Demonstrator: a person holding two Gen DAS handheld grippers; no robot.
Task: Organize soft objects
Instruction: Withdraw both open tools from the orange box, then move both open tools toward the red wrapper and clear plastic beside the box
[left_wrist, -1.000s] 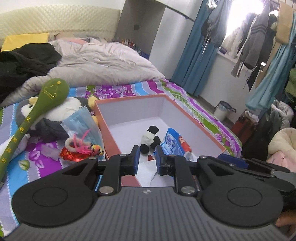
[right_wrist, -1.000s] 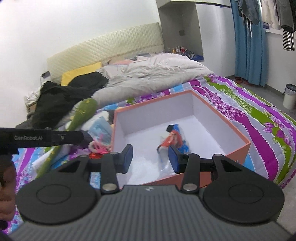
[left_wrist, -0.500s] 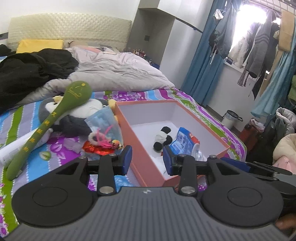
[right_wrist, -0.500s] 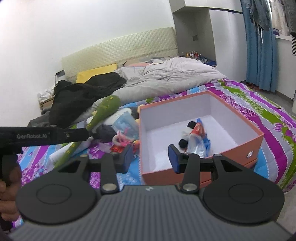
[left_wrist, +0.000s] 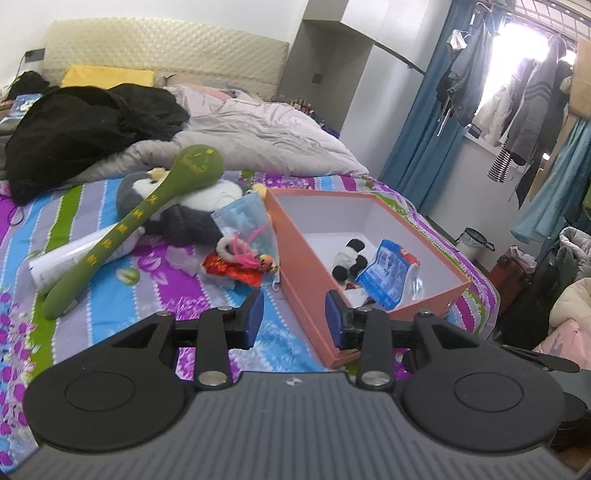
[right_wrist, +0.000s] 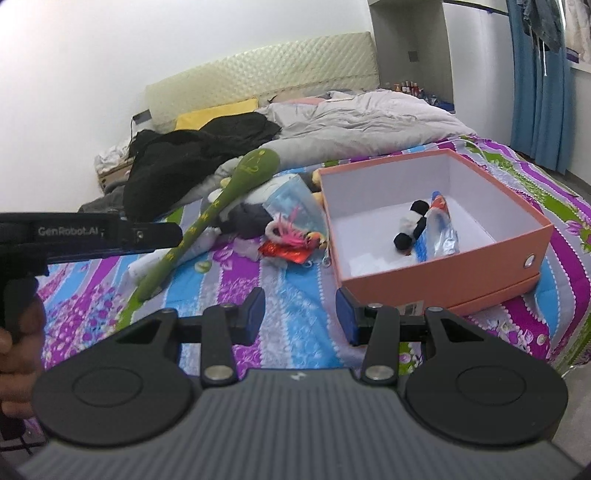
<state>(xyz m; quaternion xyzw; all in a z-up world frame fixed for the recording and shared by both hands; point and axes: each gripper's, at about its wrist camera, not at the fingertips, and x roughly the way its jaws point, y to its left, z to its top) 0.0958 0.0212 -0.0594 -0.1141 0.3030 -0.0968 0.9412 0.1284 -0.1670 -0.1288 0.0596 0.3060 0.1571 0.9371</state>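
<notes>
An orange box with a white inside sits on the striped bedspread. It holds a small panda plush and a blue packet. Left of the box lie a green soft mallet, a grey-and-white penguin plush, a blue face mask and a pink-and-red small toy. My left gripper is open and empty, near the box's front corner. My right gripper is open and empty, just left of the box front.
A white tube lies under the mallet. A black garment and a grey duvet cover the far bed. Clothes hang at the right, with a bin on the floor. The left gripper's body shows in the right wrist view.
Both grippers have pulled back from over the box toward the bed's near edge. The left jaws have opened wider. The blue packet and panda stay in the box.
</notes>
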